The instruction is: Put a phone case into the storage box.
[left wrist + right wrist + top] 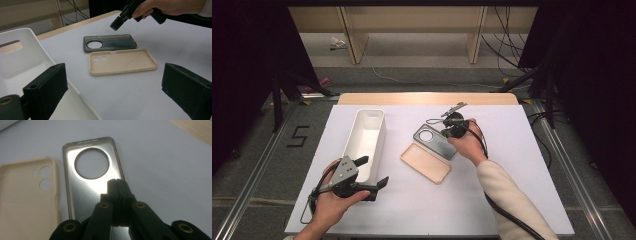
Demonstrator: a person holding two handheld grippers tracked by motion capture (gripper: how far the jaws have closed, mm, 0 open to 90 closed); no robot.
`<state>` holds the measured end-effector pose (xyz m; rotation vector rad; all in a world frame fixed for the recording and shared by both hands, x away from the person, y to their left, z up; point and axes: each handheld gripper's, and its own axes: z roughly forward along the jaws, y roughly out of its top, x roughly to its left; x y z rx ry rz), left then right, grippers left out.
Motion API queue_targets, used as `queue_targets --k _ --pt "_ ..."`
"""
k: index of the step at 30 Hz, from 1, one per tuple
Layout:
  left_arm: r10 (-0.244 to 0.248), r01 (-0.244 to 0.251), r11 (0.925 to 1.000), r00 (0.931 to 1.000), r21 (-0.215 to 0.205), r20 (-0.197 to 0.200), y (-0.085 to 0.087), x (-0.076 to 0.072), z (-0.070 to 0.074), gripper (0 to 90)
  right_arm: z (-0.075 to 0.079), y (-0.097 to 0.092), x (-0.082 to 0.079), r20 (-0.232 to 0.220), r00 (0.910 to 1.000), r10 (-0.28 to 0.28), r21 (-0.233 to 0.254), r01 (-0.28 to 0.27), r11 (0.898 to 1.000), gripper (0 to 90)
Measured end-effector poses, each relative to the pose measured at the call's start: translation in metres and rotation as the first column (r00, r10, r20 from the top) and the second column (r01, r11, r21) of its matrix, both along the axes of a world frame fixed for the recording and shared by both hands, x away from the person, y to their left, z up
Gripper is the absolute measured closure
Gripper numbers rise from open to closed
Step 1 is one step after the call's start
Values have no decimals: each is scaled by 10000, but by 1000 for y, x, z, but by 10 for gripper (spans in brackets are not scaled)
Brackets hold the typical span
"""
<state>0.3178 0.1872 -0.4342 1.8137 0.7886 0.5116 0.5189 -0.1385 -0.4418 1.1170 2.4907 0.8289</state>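
Your right gripper (pixel 451 131) hangs over the grey phone case (pixel 435 141), its jaws pressed together with nothing between them; in the right gripper view the tips sit at five o'clock from the case's round camera hole. That case lies flat near the table's (pixel 512 200) centre, with the beige phone case (pixel 426 163) just beside it at seven o'clock. Your left gripper (pixel 373 175), jaws spread wide and empty, rests at the white bin's (pixel 364 137) near end.

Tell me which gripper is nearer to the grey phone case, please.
Right. The right gripper, jaws shut, hangs just over the grey phone case. The left gripper is far off, open, beside the white bin.
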Motion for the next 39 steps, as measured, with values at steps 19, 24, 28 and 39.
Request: queue_targets --k 19,24,28,39 --pt "-112 112 9999 9999 -12 -53 -2 0 -1 62 -28 29 25 -279 9991 -326 -657 307 9974 900" --pt "-140 140 9999 9999 -40 -75 -2 0 -1 63 -29 32 28 -259 9989 -403 -712 384 9967 900" --pt "-202 202 9998 9998 -44 -78 -2 0 -1 63 -29 32 31 -254 9976 -644 -642 626 9960 900" --pt "-255 255 9997 9996 -41 -77 -3 -1 -1 64 -29 15 36 -365 9819 -1857 -190 1851 9825 900"
